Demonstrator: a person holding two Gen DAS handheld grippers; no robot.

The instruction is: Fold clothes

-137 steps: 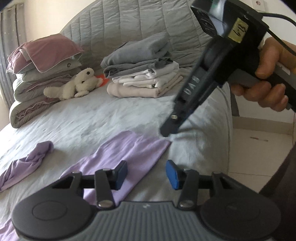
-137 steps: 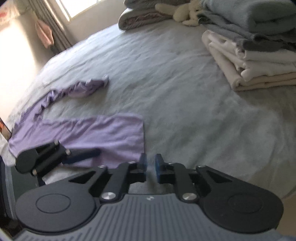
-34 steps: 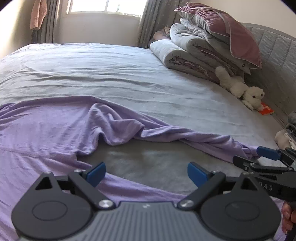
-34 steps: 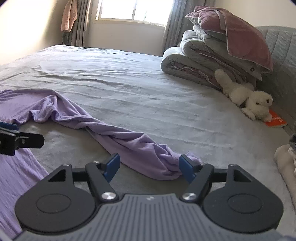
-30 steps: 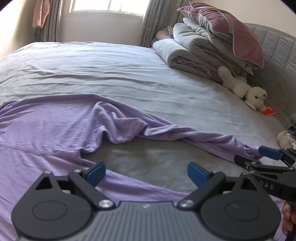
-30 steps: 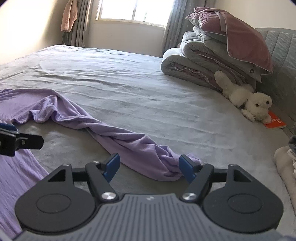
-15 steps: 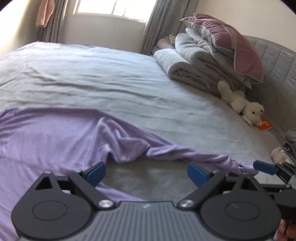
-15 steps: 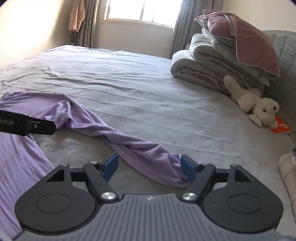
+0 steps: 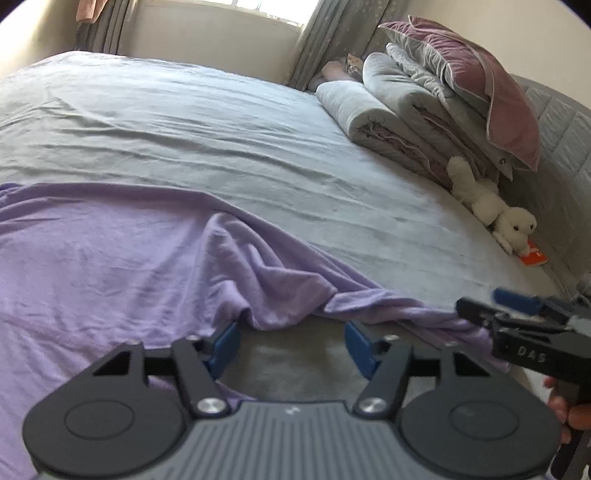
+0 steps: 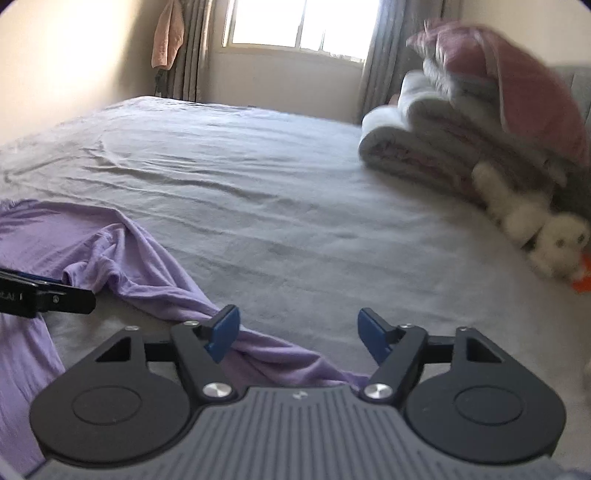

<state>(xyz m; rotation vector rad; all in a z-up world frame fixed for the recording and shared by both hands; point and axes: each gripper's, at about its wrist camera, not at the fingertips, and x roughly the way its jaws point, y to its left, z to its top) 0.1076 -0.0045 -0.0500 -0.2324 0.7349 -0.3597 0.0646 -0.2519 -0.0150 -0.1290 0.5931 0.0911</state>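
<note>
A lilac long-sleeved garment (image 9: 110, 266) lies spread on the grey bed (image 9: 221, 122), and its twisted sleeve (image 10: 155, 280) trails off to the right. My left gripper (image 9: 291, 347) sits low at a bunched fold where sleeve meets body. Its jaws are closing, with the fold just ahead of the blue pads (image 9: 225, 345), which do not press on it. My right gripper (image 10: 297, 334) hovers over the sleeve's end (image 10: 280, 356). Its jaws are closing too, and the cloth lies under and between them, not pinched. Each gripper shows in the other's view: the right gripper (image 9: 487, 304) and the left gripper (image 10: 88, 295).
Rolled grey bedding (image 9: 406, 110) topped by a pink pillow (image 9: 480, 74) is stacked at the far right, with a white plush toy (image 9: 495, 210) and an orange item (image 9: 532, 254) beside it. A window (image 10: 295, 22) and curtains stand beyond the bed.
Both grippers have slid forward toward the garment. The left jaws have narrowed markedly, and the bunched fold now sits right at their tips. The sleeve end now runs under the right gripper's left finger.
</note>
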